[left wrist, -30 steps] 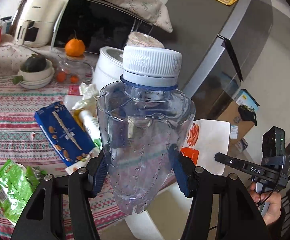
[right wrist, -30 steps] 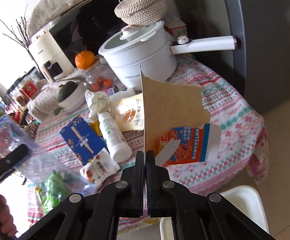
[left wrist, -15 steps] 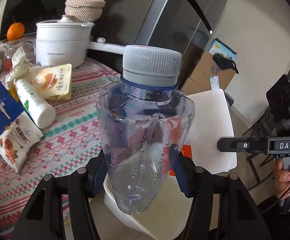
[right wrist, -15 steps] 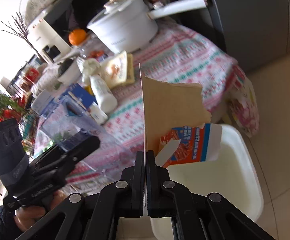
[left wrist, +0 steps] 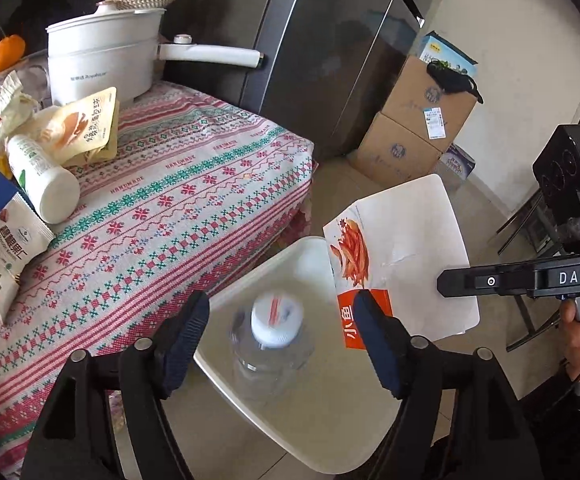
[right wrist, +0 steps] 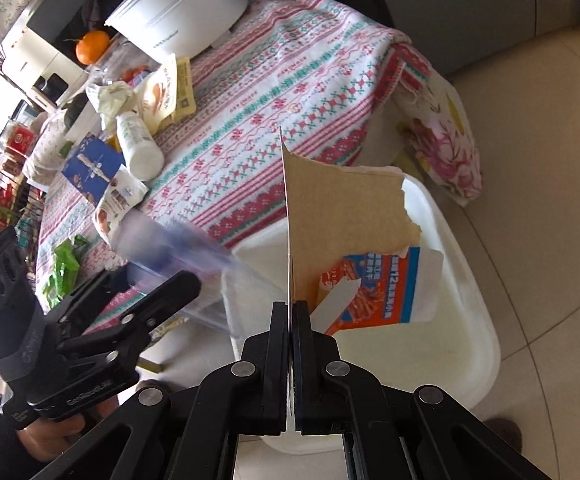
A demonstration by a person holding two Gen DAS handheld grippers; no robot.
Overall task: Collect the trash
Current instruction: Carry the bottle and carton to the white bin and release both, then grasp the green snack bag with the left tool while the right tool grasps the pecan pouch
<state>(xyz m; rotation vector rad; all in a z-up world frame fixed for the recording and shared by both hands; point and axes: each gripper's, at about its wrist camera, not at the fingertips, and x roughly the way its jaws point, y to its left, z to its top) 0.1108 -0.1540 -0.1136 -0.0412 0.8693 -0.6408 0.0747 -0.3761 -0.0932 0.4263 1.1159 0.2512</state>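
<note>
The step in hand is dumping trash into the white bin (left wrist: 274, 256) that stands on the floor just beside the counter (left wrist: 194, 200). The left gripper (left wrist: 282, 340) hangs above the bin with its jaws spread wide and nothing between them; the bottle (left wrist: 272, 340) is below it, cap up and blurred, inside the bin's mouth (whether it is dropping or already resting on the bottom I cannot tell). In the right wrist view the bottle shows as a smeared clear shape (right wrist: 178, 248) at the bin's near edge, beside the left gripper.

The right gripper (right wrist: 291, 312) is clenched on a torn carton (right wrist: 345, 216), pinching its thin brown edge, with the printed orange and blue side hanging over the bin's opening (right wrist: 469, 280). Seen from the left wrist, the carton (left wrist: 401, 248) stands upright over the far rim of the bin.

The next move, as I judge it, calls for the right gripper to let go so the carton falls in, which should need little more than opening, since it is already above the mouth. The flat sheet could catch on the rim.

Apart from the bottle, the bin looks empty. On the counter more trash waits: a white bottle (left wrist: 44, 184) on its side, a snack pouch (left wrist: 2, 256), a yellow pouch (left wrist: 86, 128), crumpled paper (left wrist: 10, 100) and a blue box (right wrist: 92, 168). A white pot (left wrist: 102, 60) stands behind them
</note>
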